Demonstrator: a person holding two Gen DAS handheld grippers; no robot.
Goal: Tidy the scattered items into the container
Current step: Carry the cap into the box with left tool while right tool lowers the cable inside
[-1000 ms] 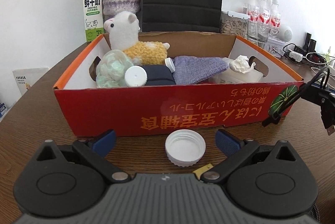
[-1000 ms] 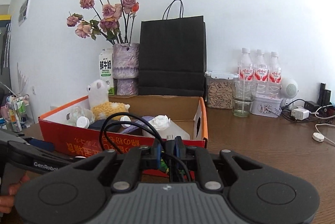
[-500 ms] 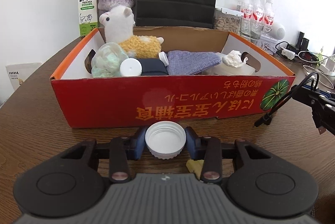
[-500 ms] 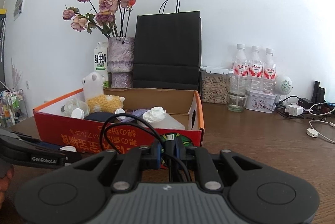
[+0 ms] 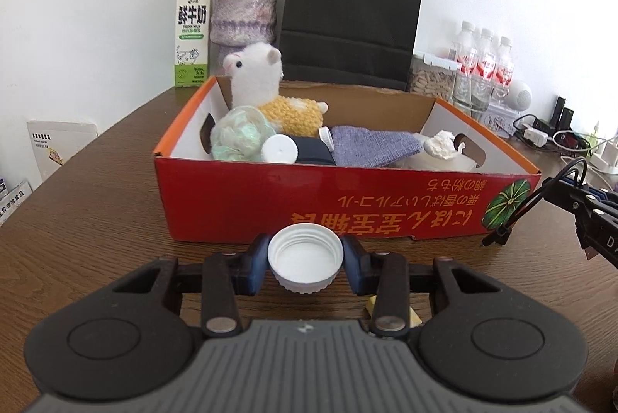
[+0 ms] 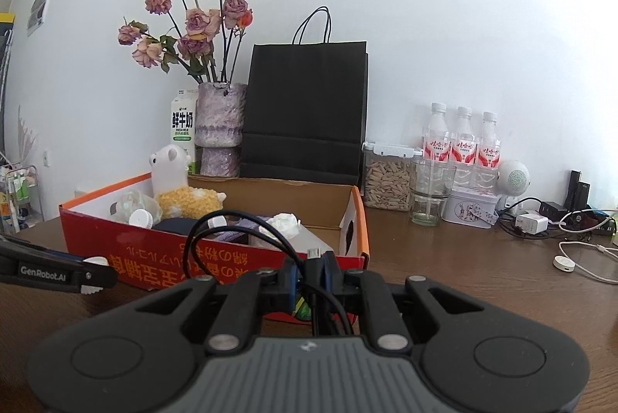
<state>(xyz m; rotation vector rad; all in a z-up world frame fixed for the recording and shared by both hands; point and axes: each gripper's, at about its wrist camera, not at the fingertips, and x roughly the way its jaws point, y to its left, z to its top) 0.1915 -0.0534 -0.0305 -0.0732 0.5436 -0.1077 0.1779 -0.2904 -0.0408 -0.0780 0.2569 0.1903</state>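
My left gripper (image 5: pixel 305 264) is shut on a white bottle cap (image 5: pixel 305 258) and holds it above the table just in front of the red cardboard box (image 5: pixel 347 204). The box holds a plush alpaca (image 5: pixel 266 88), a clear bottle (image 5: pixel 247 138), a purple cloth (image 5: pixel 370 150) and other items. My right gripper (image 6: pixel 311 272) is shut on a black cable (image 6: pixel 239 223) near the box's right front corner (image 6: pixel 355 258). It shows at the right edge of the left wrist view (image 5: pixel 571 204).
Behind the box stand a milk carton (image 5: pixel 193 34), a vase of dried roses (image 5: pixel 245 7) and a black paper bag (image 5: pixel 347 19). Water bottles (image 6: pixel 459 138), a seed jar (image 6: pixel 388 181), a glass (image 6: pixel 428 194), chargers and cables (image 6: pixel 579 247) lie to the right. A yellow scrap (image 5: pixel 409 314) lies under my left gripper.
My left gripper closed on the white cap and lifted it off the table. My right gripper rose a little with the cable.
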